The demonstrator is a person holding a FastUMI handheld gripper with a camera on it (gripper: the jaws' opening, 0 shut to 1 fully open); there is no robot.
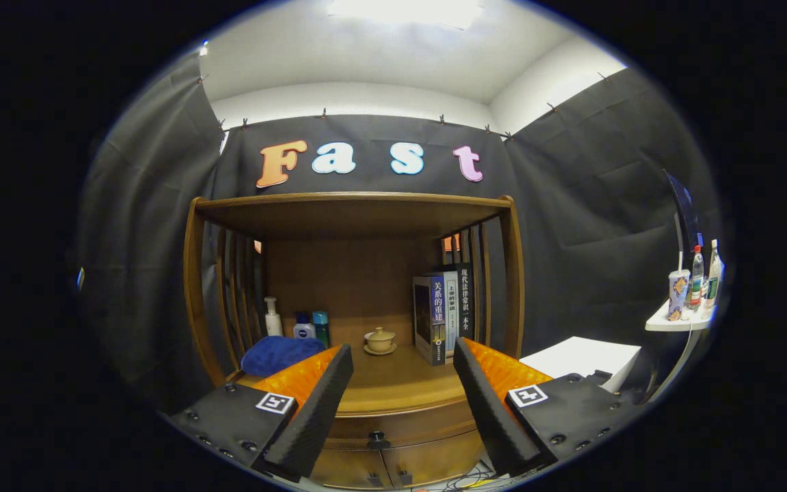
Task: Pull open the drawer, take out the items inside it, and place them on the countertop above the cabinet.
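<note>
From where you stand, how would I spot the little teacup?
Look inside the wooden cabinet, on its countertop beyond the open gripper. The lidded teacup sits on a saucer left of the upright books, the only pale ceramic piece there.

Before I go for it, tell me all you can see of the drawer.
The drawer is a curved wooden front under the countertop, looking shut, with one small dark knob at its middle. Two cabinet doors with dark knobs sit below it. Nothing touches it; the gripper stands open above it, fingers wide apart. Its contents are hidden.
</note>
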